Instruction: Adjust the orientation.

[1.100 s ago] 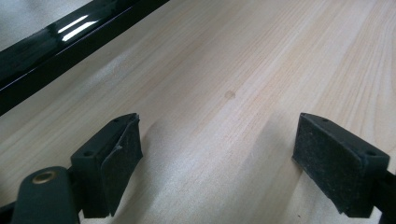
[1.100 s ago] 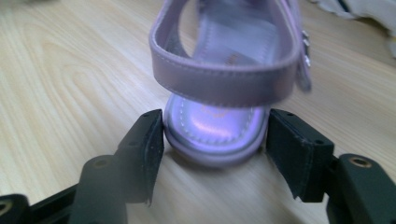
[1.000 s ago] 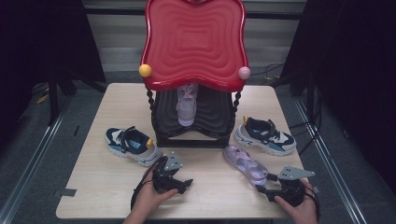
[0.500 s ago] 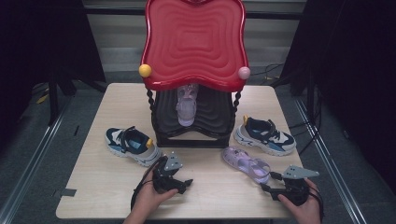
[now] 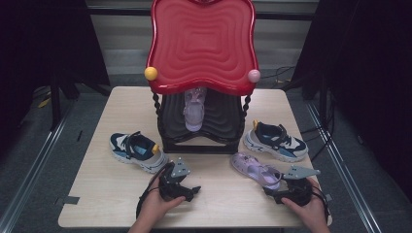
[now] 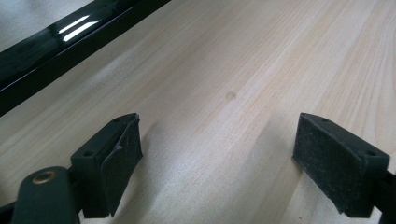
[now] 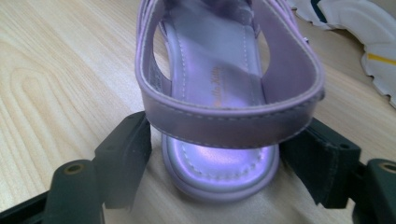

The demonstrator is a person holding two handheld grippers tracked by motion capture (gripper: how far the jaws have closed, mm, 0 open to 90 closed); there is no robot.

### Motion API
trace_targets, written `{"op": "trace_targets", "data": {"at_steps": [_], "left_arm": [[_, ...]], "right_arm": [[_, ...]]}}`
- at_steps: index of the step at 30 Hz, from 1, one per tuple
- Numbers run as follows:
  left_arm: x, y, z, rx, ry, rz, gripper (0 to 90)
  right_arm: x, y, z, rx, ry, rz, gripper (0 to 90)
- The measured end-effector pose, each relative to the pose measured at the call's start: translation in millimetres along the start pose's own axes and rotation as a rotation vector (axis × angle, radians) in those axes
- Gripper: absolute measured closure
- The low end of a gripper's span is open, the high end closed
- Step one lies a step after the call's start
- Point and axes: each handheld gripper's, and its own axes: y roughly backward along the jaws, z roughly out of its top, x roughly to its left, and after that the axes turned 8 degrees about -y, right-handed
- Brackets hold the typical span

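Note:
A purple sandal (image 5: 255, 168) lies on the wooden table (image 5: 116, 194), toe toward the rack. My right gripper (image 5: 273, 188) sits behind its heel. In the right gripper view the sandal (image 7: 215, 70) has its heel and back strap between the two pads (image 7: 128, 154). The jaws have just been opening and stand beside the sole without pressing it. My left gripper (image 5: 193, 190) rests open at the front middle of the table. Between its fingers, in the left gripper view (image 6: 219, 135), there is only bare wood. A matching purple sandal (image 5: 194, 109) stands on the rack's shelf.
A black shoe rack with a red wavy top (image 5: 201, 43) stands at the table's middle back; its glossy base (image 6: 60, 46) runs past the left gripper. One blue-and-white sneaker (image 5: 137, 151) lies left of the rack and another (image 5: 274, 141) right of it, close to the sandal.
The right hand has shifted a little at the sandal's heel, and the sandal stays on the table. The left hand and its gripper have not moved.

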Motion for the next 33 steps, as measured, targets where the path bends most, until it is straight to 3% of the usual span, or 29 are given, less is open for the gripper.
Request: {"op": "trace_targets", "data": {"at_steps": [7,21,28,33], "left_arm": [[0.2,-0.6,0.3,-0.001,0.0,0.002,14.7],[0.4,-0.7,0.4,-0.002,0.0,0.0,14.7],[0.4,-0.7,0.4,-0.002,-0.001,0.002,14.7],[0.3,-0.7,0.4,-0.002,0.0,0.002,14.7]], "right_arm": [[2.0,-2.0,1.9,-0.013,0.011,0.016,34.9],[5.9,-10.7,8.9,-0.008,-0.011,-0.016,28.1],[6.0,-11.2,9.4,-0.016,-0.015,-0.01,35.2],[6.5,-11.3,9.5,-0.017,-0.012,-0.013,35.2]]}}
